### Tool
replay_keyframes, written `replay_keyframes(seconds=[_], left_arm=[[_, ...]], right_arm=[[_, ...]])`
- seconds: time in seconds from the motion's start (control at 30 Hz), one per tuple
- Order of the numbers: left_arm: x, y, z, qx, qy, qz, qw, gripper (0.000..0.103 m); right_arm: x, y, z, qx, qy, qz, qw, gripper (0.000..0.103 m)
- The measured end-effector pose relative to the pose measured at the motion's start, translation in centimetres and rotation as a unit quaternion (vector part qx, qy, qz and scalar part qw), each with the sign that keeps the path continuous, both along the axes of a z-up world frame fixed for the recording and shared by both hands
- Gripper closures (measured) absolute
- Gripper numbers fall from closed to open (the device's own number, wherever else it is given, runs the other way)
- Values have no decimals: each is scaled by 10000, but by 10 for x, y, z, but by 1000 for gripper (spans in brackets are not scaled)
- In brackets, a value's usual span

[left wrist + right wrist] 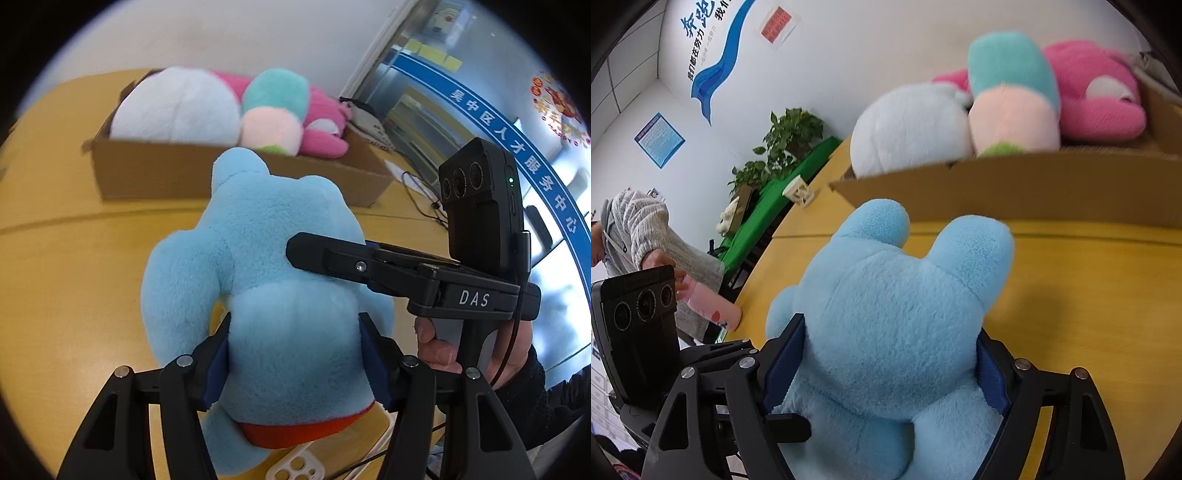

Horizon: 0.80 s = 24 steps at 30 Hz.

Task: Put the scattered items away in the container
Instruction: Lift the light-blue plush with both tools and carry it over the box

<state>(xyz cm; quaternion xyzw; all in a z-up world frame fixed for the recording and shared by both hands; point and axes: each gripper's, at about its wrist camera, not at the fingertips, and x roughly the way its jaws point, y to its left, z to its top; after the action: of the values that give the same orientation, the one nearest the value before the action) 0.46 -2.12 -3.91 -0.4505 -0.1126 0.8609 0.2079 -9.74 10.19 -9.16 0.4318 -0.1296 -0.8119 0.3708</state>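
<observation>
A light blue plush toy (273, 280) with an orange base is held above the wooden table. My left gripper (297, 360) is shut on its lower body. My right gripper (890, 369) is shut on its upper body below the head; it also shows in the left wrist view (295, 251), pressing the plush from the right. The plush (897, 314) fills the right wrist view, ears pointing at the cardboard box (1015, 188). The box (177, 173) stands ahead and holds a white plush (177, 107), a teal and peach plush (273, 110) and a pink plush (325, 125).
The yellow wooden table (74, 258) stretches below. Cables (421, 192) lie right of the box. A white plastic item (295, 465) lies under the plush. A person (639, 236) with a pink bottle (713, 306) stands at the table's left edge, by green benches and plants (786, 147).
</observation>
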Motion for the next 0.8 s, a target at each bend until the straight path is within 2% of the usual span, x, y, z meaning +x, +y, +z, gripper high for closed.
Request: replay_keyframes(seconds=[0.2,0.37,0.47,0.63,0.8], left_arm=[[-42,37,57,-158,713,-318,9968,41],[-90,59,96,70,1089,-376,9933,42],[-120,75,110,88,1230,-387,9916,41],[-168,92,112,230,1164,-410,9921,42],[-209,109,81,215,825,-301,9959,42]], right_arm=[[-20,37,69,288,821,-252,9959,18],[-49,62,134,606,1575,-442,9847,18],[-73,75,161,786,1839,-545,9783,18],[-111,97,180,948,2030,-607,9727,18],[-152,108,163,1022,2043,-539,9721,18]])
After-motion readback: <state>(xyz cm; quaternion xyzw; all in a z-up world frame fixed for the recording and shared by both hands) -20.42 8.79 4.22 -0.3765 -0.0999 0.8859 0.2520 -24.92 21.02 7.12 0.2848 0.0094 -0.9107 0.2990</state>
